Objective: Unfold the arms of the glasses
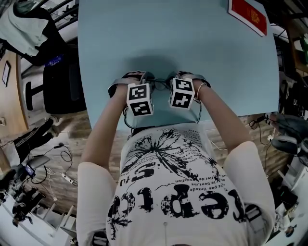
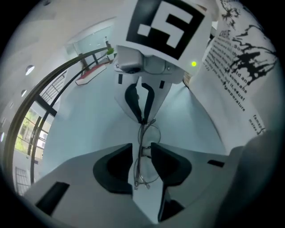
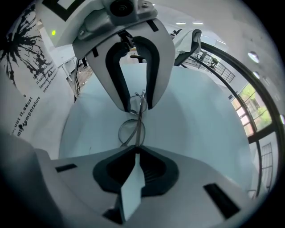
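Thin wire-rimmed glasses (image 2: 149, 132) hang over the pale blue table (image 1: 192, 48) between my two grippers, near its front edge. My right gripper (image 3: 137, 150) is shut on the frame's end nearest it; a round lens (image 3: 130, 132) shows just beyond its tips. My left gripper (image 2: 141, 156) is open, its dark pads (image 2: 116, 167) standing apart with the frame running through the gap. In the left gripper view the right gripper (image 2: 143, 119) pinches the far end. In the head view both marker cubes hide the jaws, and only a bit of the glasses (image 1: 160, 85) shows.
A red flat booklet (image 1: 248, 14) lies at the table's far right corner. A black chair (image 1: 60, 86) stands left of the table. Cables and gear lie on the wooden floor at both sides. My torso is close to the table's near edge.
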The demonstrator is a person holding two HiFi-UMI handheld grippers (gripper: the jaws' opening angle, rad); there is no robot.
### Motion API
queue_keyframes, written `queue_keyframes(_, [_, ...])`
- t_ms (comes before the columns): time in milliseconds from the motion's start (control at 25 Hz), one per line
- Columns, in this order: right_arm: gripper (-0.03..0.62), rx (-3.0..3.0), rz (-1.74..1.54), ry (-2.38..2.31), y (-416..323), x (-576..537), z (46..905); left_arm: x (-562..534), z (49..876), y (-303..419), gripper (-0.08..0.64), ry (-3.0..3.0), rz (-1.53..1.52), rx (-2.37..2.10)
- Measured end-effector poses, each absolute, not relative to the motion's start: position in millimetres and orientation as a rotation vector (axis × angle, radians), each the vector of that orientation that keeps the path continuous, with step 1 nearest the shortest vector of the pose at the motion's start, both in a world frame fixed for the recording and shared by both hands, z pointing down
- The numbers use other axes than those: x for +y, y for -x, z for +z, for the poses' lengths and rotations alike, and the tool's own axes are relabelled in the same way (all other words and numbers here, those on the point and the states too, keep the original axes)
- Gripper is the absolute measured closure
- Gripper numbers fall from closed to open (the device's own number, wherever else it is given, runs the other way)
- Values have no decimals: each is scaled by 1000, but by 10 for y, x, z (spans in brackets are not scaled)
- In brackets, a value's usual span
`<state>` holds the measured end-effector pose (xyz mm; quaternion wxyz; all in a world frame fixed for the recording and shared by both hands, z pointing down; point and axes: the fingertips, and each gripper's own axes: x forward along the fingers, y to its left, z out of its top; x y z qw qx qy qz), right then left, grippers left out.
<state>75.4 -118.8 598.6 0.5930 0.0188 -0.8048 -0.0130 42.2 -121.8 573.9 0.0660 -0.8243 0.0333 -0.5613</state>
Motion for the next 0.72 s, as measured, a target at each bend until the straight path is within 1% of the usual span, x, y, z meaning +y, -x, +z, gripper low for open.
queue_keyframes(240, [552,-1874,-27,-51,-731,-1176,5976,-1231,5792,-545,488,2434,-1689,4])
queue_keyframes(360, [552,-1870,-19,-46,-713,-1164,5981,-1201,5837,-563,489,2410,-1692,-36])
queue_keyframes(480, [552,-1871,-7,-47,-720,-1170,5981,-1204,5864,-585,523,2373,-1676,-42])
queue_keyframes(720, [552,-1895,22,-60,-747,-1161,5964,-1175,5850,-596,528,2360,-1629,-41])
